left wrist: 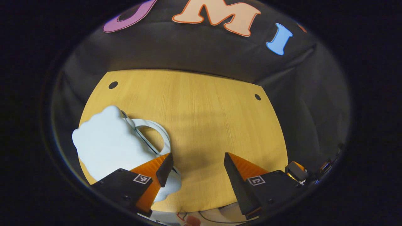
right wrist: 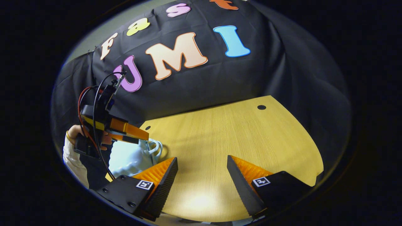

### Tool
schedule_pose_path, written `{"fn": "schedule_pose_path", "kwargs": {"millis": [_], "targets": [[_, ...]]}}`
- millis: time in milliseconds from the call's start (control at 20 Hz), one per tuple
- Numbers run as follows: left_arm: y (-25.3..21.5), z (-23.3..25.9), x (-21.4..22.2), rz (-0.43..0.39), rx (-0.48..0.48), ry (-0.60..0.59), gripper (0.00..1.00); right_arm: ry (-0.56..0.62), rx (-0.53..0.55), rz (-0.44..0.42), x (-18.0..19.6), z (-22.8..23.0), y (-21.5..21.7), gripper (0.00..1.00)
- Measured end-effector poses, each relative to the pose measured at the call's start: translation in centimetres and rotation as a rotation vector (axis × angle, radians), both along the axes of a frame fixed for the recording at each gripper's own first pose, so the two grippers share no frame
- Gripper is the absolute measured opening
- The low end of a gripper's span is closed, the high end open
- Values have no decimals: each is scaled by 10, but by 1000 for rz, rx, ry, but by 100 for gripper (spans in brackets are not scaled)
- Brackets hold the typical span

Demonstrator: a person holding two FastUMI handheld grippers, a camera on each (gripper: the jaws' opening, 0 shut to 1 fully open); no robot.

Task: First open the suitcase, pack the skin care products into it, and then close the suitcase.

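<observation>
While pale-blue suitcase [left wrist: 106, 144] lies closed on table [left wrist: 201, 119], unlabelled, left gripper [left wrist: 198, 166], right gripper [right wrist: 202, 171] spread apart.

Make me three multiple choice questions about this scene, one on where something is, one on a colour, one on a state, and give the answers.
1. Where does the suitcase lie on the table in the left gripper view?
A. near left part
B. far right corner
C. centre

2. What colour is the suitcase?
A. red
B. pale blue
C. green

3. How does the right claw stand?
A. shut on the suitcase
B. shut on nothing
C. open, holding nothing

Answers: 1 A, it lies at the table's left side, near the left claw. 2 B, its shell is pale blue, with a whitish handle. 3 C, bare wood shows across the wide gap between its fingers.
</observation>
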State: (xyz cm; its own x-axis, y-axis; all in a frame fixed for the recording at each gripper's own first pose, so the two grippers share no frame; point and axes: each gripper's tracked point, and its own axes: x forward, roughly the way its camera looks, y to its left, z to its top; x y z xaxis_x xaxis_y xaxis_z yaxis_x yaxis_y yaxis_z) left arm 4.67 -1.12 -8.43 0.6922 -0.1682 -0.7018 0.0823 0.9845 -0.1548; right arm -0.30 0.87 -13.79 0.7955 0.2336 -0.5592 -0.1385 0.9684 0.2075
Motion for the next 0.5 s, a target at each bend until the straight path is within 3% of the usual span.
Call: {"fn": "schedule_pose_path", "kwargs": {"millis": [50, 200, 250, 500], "targets": [[-7, 0, -9, 1, 3, -7, 95, -7, -1, 12, -2, 4, -2, 98], [-22, -3, -35, 15, 21, -28, 95, -26, 4, 42, -8, 14, -8, 98], [-28, -7, -44, 17, 21, -28, 95, -32, 6, 49, -10, 16, -10, 94], [-42, -15, -73, 55, 56, -44, 95, -46, 7, 78, -19, 21, -18, 98]]}}
